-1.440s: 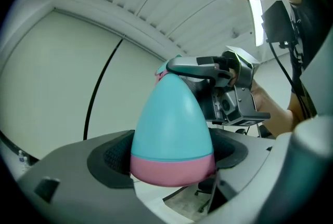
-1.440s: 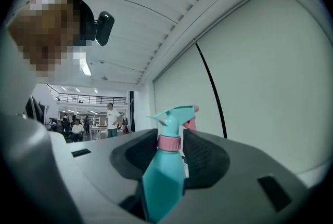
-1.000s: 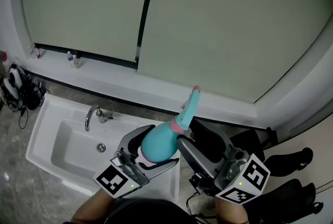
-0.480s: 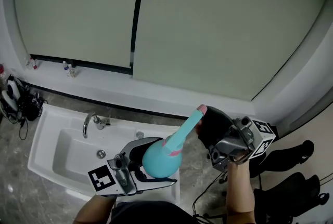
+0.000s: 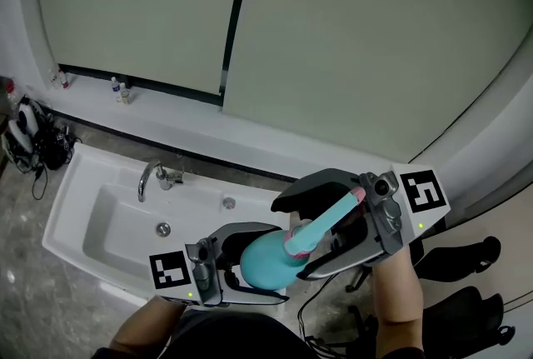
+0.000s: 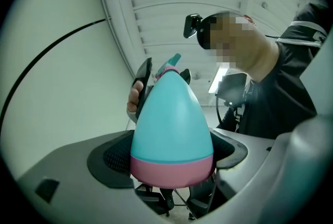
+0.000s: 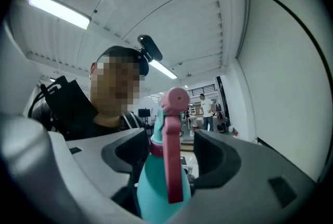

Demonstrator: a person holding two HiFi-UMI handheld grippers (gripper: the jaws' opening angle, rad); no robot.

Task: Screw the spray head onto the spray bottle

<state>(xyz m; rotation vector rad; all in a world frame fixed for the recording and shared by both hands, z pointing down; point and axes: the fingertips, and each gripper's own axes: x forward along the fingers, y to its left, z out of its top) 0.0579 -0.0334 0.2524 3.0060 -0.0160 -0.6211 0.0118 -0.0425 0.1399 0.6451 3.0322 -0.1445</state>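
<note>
We see the left gripper (image 5: 279,261) clamped on the bottle (image 5: 265,259), its pads pressed to both sides of the teal body just above the pink base. The bottle is held in the air near the right end of the sink (image 5: 75,199). The spray head (image 5: 329,217) sits on the bottle's neck and points to the far right. A second ago it pointed more steeply away from us. Back then the right gripper (image 5: 291,238) sat near us, just right of the left one, reaching up at the neck. Now it has swung round to the far right and faces back along the spray head. Its jaws have just been opening and stand wide apart, with the spray head between them and neither pad pressing on it
</note>
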